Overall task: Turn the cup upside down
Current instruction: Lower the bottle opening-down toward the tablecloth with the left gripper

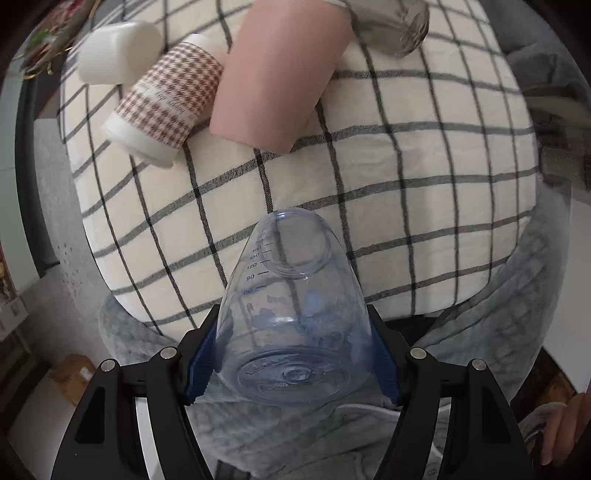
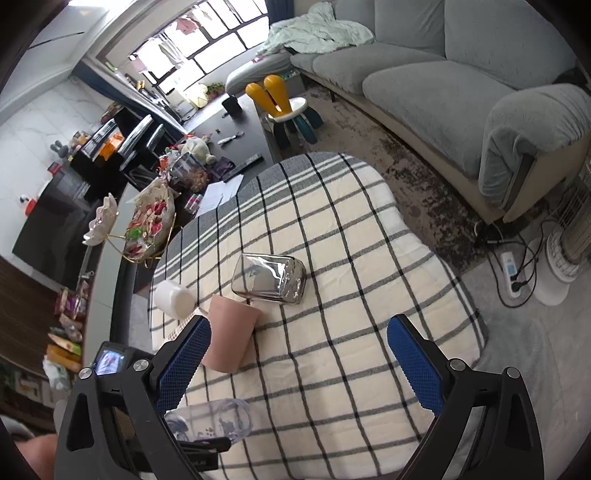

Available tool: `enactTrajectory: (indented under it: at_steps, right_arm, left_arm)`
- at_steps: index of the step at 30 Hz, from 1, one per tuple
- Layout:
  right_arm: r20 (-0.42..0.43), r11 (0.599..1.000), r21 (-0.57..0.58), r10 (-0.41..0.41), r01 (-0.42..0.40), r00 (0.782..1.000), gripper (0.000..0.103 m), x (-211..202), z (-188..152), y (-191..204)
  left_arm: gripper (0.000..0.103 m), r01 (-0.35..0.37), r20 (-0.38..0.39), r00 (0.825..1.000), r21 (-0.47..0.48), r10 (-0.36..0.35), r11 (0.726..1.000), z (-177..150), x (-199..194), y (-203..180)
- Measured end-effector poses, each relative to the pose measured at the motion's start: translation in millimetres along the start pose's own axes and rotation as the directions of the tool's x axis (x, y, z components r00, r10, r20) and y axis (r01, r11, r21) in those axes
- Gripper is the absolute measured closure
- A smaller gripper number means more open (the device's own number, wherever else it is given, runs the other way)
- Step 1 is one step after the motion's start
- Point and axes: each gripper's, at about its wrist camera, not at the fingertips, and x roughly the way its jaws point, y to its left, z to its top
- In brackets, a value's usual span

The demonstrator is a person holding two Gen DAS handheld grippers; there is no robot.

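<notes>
- Five cups show in all on the checked cloth [image 1: 424, 177], and four of them lie on their sides at the far end.
- From the left wrist view, the white cup [image 1: 118, 51] comes first, far left.
- Next to it, touching, lies the brown checked paper cup [image 1: 166, 99].
- Then comes the pink cup [image 1: 280, 74], pressed against the paper cup.
- A shiny metal cup [image 1: 391, 26] lies past it, at the top right edge.
- Low in the middle, the left gripper [image 1: 295, 358] is squeezed onto the clear blue cup [image 1: 291, 314]. This cup is tipped away, its bottom near the camera and its open mouth pointing at the cloth.
- The right gripper [image 2: 299, 362] hangs over the cloth with its blue pads [image 2: 415, 363] wide apart, holding nothing.
</notes>
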Motion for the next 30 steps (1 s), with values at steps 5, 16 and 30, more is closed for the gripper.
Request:
enactTrajectory:
  at_steps: [5,16,30]
  right_arm:
    - [-0.026,0.999,0.033,0.006,-0.005,1.0,0.006,15,6,-7]
    - [-0.034,0.998,0.056,0.018,-0.016,0.999,0.006,19,11,-9]
    - [0.063,1.0,-0.013,0.022,-0.021,0.998,0.006,-32,0,7]
  left_arm:
    - [0.032,-0.02,-0.05,0.998,0.032,0.022,0.999,19,0,-7]
    - [0.027,-0.019,-0.046,0.999,0.036,0.021,0.999,16,3,-1]
    - [0.024,-0.004,0.207,0.978,0.014,0.001,1.0,-32,-41,4]
